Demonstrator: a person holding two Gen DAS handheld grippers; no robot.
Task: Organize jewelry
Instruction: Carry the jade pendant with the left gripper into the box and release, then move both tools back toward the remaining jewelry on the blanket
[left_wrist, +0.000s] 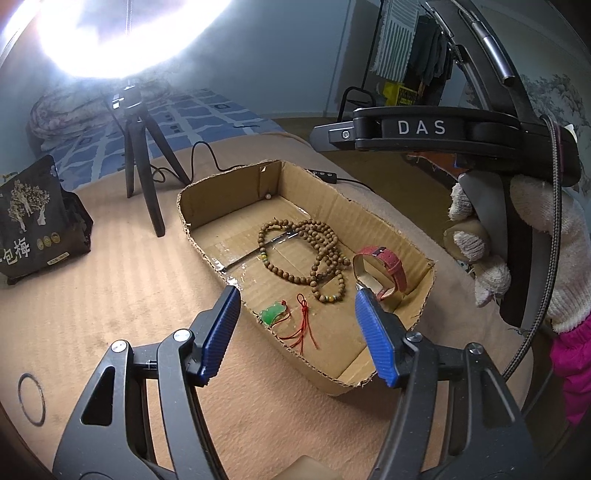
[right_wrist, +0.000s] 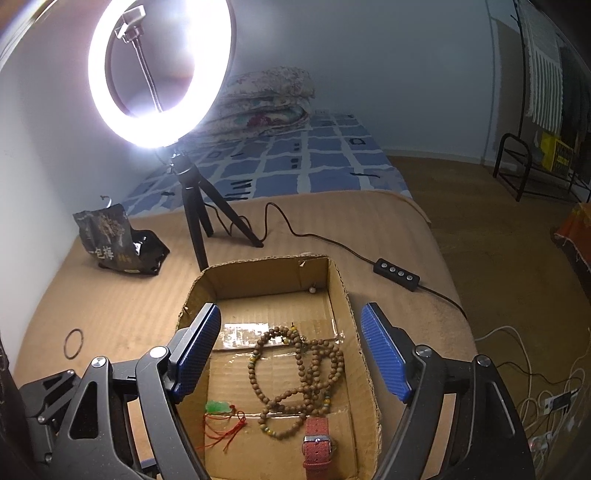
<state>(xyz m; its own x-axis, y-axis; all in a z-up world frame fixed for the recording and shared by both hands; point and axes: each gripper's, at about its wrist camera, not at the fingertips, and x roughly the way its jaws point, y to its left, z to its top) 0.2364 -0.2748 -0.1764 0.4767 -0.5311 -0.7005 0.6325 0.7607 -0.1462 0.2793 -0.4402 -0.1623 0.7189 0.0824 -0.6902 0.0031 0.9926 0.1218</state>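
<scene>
An open cardboard box (left_wrist: 373, 216) (right_wrist: 240, 282) sits on the tan mat. Inside lie a brown bead necklace (left_wrist: 314, 251) (right_wrist: 299, 373), a red-strap watch (left_wrist: 384, 273) (right_wrist: 317, 441), a green pendant on red cord (left_wrist: 275, 314) (right_wrist: 218, 408) and a small white bead (left_wrist: 268, 196) (right_wrist: 312, 290) in the far corner. My left gripper (left_wrist: 295, 314) is open and empty over the box's near end. My right gripper (right_wrist: 290, 347) is open and empty above the box; its body (left_wrist: 443, 129) shows in the left wrist view, held by a gloved hand. A thin dark ring (left_wrist: 32, 398) (right_wrist: 73, 343) lies on the mat left of the box.
A ring light on a black tripod (left_wrist: 142, 158) (right_wrist: 195, 218) stands behind the box, its cable and switch (right_wrist: 397, 275) running right. A black snack bag (left_wrist: 33, 218) (right_wrist: 118, 240) sits far left. A bed with a blue checked cover (right_wrist: 295, 158) lies beyond the mat.
</scene>
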